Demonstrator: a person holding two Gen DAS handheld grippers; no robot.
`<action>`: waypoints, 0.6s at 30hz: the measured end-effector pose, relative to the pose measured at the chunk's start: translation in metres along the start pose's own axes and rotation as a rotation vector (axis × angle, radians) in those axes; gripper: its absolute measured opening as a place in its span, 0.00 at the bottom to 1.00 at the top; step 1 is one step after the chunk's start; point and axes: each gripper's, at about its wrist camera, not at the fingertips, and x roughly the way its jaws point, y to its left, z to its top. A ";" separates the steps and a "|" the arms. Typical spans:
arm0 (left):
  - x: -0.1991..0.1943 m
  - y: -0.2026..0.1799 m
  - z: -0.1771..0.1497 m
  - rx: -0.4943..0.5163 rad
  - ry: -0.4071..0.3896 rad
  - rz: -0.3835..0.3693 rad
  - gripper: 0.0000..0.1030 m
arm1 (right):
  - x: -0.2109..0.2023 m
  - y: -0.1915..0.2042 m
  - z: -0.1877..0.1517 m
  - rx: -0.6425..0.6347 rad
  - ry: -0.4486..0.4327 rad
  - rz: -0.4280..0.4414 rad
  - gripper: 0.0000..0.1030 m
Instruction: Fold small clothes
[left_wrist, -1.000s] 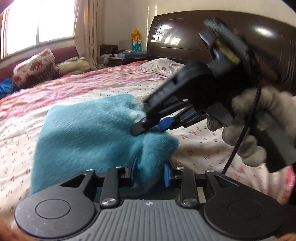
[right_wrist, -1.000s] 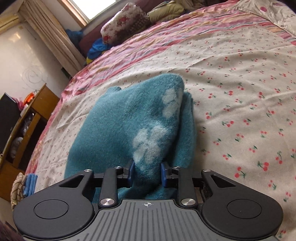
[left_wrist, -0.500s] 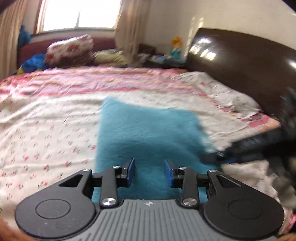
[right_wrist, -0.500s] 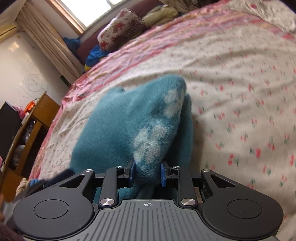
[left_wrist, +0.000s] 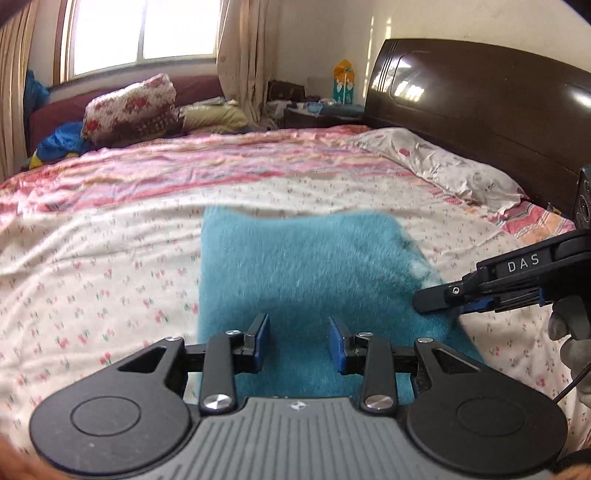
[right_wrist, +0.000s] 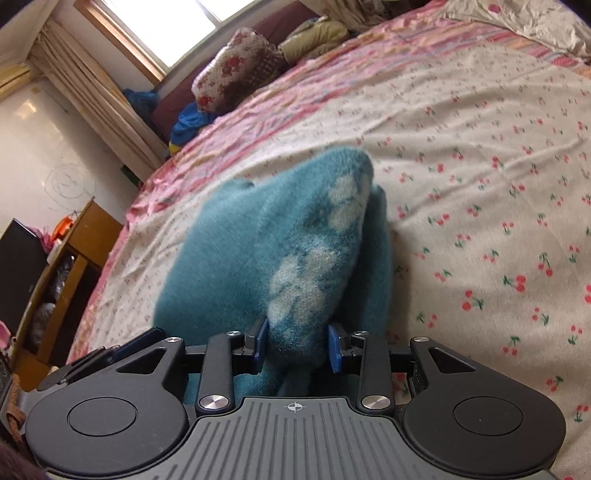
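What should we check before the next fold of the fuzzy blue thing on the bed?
1. Blue garment lies flat on the bed sheet: ok on the left gripper's side, bunched at the right.
2. Left gripper free of cloth: ok, open above it.
3. Right gripper let go: not ok, jaws opening, a fold sits between them.
4. Grippers apart: ok.
5. Edges lined up: cannot tell.
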 end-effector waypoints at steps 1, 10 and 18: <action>0.000 0.001 0.004 0.002 -0.008 0.001 0.39 | 0.000 0.003 0.003 -0.007 -0.008 -0.003 0.36; 0.021 0.024 0.028 -0.073 -0.020 0.027 0.39 | 0.017 0.012 0.026 0.006 -0.041 -0.051 0.44; 0.037 0.031 0.024 -0.105 0.015 0.024 0.40 | 0.037 0.011 0.047 0.035 -0.059 -0.072 0.51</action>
